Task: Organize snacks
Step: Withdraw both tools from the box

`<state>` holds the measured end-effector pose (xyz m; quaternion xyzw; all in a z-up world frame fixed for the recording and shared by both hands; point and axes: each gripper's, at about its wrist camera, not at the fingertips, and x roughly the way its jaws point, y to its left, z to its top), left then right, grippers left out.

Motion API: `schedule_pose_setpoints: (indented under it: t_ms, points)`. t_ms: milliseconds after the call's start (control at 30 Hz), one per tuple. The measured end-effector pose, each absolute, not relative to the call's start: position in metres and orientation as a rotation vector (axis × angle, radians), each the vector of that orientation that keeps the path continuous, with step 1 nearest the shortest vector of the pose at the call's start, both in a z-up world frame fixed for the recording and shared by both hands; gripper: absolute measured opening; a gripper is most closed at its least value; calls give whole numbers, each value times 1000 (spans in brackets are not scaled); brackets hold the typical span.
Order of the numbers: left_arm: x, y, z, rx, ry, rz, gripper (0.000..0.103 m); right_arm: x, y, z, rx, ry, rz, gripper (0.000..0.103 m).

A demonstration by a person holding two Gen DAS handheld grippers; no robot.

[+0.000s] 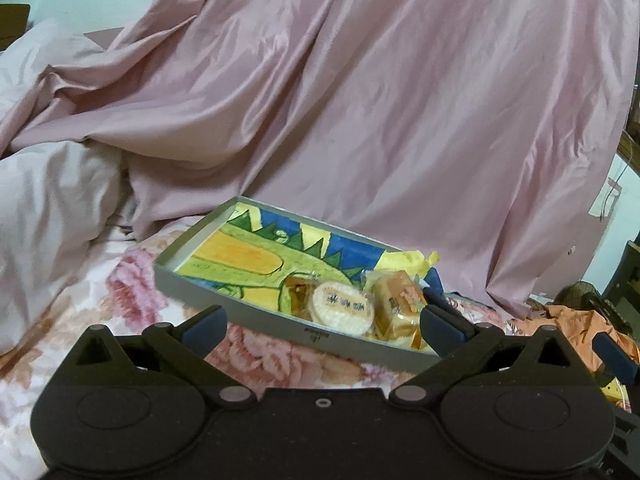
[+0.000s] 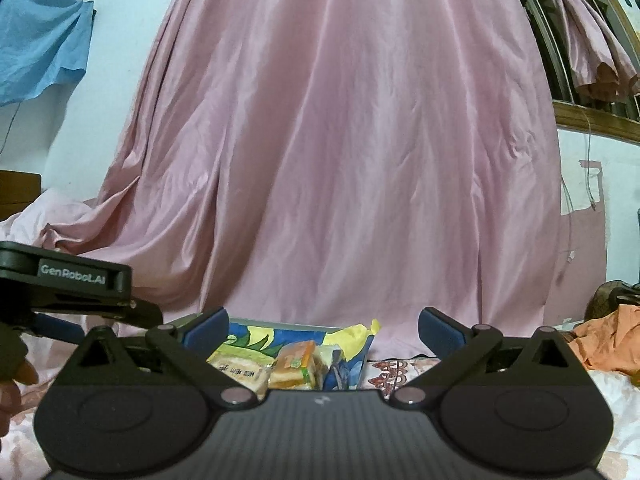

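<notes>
Left gripper [image 1: 322,322] has its jaws spread wide with nothing between the pads, hanging just off the near wall of the grey tray [image 1: 256,316] on the floral bedspread [image 1: 132,300]. Right gripper [image 2: 322,338] likewise: fully spread, holding nothing.

Tray contents, left to right: left end bare (only the crocodile drawing on the floor of it), then the round wafer pack [image 1: 343,307], then the orange-wrapped cake [image 1: 398,308] in the right near corner, touching the wafer. Yellow paper [image 1: 404,260] sits crumpled at the right far corner.

My read: snacks are packed to the right end to leave the left free for more.
</notes>
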<state>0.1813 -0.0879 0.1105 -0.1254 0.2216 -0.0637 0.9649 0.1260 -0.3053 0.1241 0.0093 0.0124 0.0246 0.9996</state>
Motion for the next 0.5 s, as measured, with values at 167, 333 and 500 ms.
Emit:
schedule_pose_setpoints:
  t_ms: [167, 333, 500]
  points:
    - [155, -80, 106, -242, 448, -112, 102, 104, -305, 123, 12, 38, 56, 103]
    - [126, -71, 94, -229, 457, -79, 102, 85, -304, 118, 5, 70, 70, 103]
    - [103, -61, 78, -227, 487, -47, 102, 70, -302, 111, -12, 110, 84, 103]
